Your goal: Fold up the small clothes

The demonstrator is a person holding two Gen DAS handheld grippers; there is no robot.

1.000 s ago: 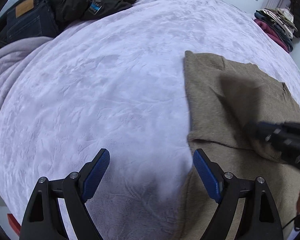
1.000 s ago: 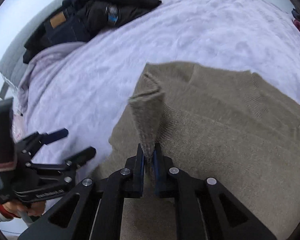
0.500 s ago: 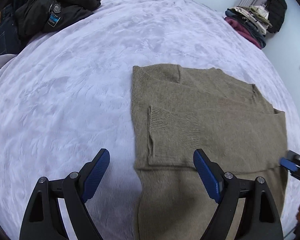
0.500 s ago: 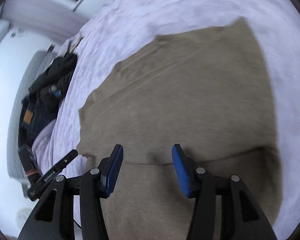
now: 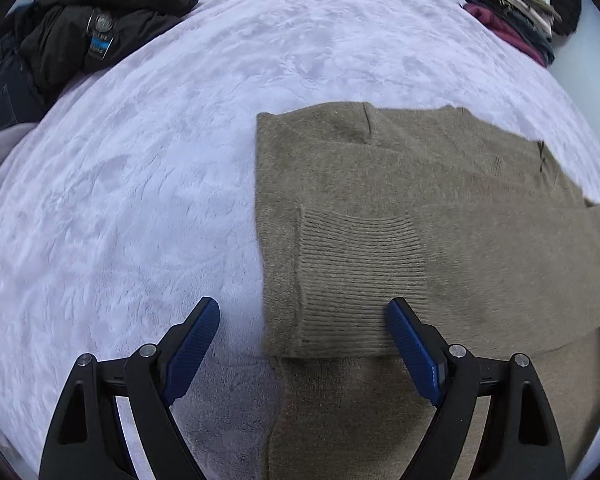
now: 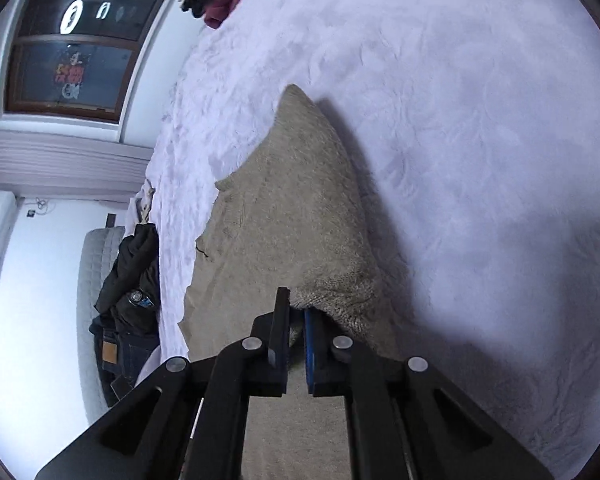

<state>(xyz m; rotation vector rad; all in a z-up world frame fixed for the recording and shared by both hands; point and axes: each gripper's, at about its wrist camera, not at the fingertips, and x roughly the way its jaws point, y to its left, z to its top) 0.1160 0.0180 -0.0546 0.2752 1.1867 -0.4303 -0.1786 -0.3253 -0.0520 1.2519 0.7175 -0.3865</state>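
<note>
A brown knit sweater point(image 5: 420, 208) lies flat on the lilac bedspread point(image 5: 140, 184), with one sleeve folded across its body so the ribbed cuff point(image 5: 352, 280) faces me. My left gripper point(image 5: 300, 344) is open and empty, hovering over the cuff and the sweater's left edge. In the right wrist view my right gripper point(image 6: 296, 320) is shut on the sweater's other ribbed sleeve end point(image 6: 340, 288), which is lifted off the sweater point(image 6: 260, 220) at its right edge.
A pile of dark jackets and jeans point(image 5: 80, 36) lies at the bed's far left; it also shows in the right wrist view point(image 6: 128, 280). A stack of folded clothes point(image 5: 516, 12) sits at the far right corner. A window point(image 6: 68, 40) is on the wall.
My right gripper let go of the first sleeve, opened, swung to the sweater's right side and shut on the other sleeve end. My left gripper moved right over the sweater and stayed open.
</note>
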